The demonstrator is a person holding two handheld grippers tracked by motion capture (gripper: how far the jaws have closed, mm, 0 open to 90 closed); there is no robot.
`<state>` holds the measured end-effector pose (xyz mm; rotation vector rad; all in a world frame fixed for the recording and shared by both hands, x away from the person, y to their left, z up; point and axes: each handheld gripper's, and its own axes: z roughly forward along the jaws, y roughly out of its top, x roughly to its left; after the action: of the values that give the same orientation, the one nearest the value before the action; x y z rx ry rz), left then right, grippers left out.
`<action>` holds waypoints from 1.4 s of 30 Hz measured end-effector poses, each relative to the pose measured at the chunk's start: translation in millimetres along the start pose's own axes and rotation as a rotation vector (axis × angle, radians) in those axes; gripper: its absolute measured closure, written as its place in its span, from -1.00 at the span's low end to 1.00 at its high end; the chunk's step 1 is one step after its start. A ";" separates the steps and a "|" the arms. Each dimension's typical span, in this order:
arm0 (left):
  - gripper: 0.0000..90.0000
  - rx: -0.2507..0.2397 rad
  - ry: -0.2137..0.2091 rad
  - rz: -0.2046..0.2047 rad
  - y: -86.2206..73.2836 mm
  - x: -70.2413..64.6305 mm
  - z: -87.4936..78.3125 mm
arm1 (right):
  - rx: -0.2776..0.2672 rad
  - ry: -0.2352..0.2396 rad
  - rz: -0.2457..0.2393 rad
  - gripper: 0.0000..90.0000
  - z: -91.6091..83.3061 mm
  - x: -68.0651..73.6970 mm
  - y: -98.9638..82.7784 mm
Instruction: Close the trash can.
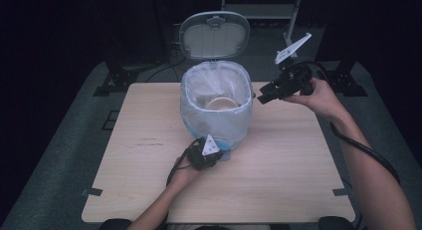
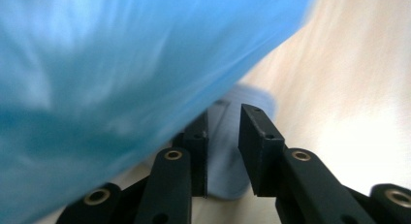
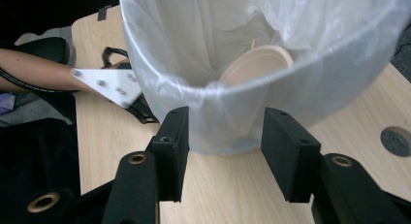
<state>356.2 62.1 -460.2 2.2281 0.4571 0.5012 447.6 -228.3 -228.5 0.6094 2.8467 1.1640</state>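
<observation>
A pale blue pedal bin (image 1: 216,105) with a clear liner stands at the table's middle, its lid (image 1: 214,36) raised behind it. A beige round dish (image 1: 224,103) lies inside, also seen through the liner as the dish (image 3: 257,64). My left gripper (image 1: 215,153) is low at the bin's front base. Its jaws stand a little apart, with the blue foot pedal (image 2: 224,156) lying between them and no clear squeeze on it. My right gripper (image 1: 261,96) hovers at the bin's right rim, open and holding nothing; in its own view the gripper (image 3: 225,136) faces the bin (image 3: 315,88).
The wooden table (image 1: 278,160) has bare room on both sides of the bin and a round cable hole (image 3: 396,140) near one edge. The bin's blue wall (image 2: 121,64) looms close over the left jaws. Dark floor and stand legs lie beyond the far edge.
</observation>
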 end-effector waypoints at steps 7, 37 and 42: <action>0.45 -0.030 -0.061 0.002 8.2 -8.4 -23.1 | -0.031 -0.019 0.057 0.05 -7.4 -8.4 -30.9; -0.07 -0.020 -0.009 -0.153 -26.0 36.3 -87.3 | -0.071 -0.072 0.207 -0.13 9.1 -26.6 -130.9; -0.13 -0.018 0.006 -0.178 -31.1 42.3 -92.9 | -0.081 -0.084 0.221 -0.16 10.2 -26.9 -140.9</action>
<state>342.0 159.4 -418.7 2.1444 0.6454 0.4164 424.6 -322.4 -334.7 0.9632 2.7013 1.2413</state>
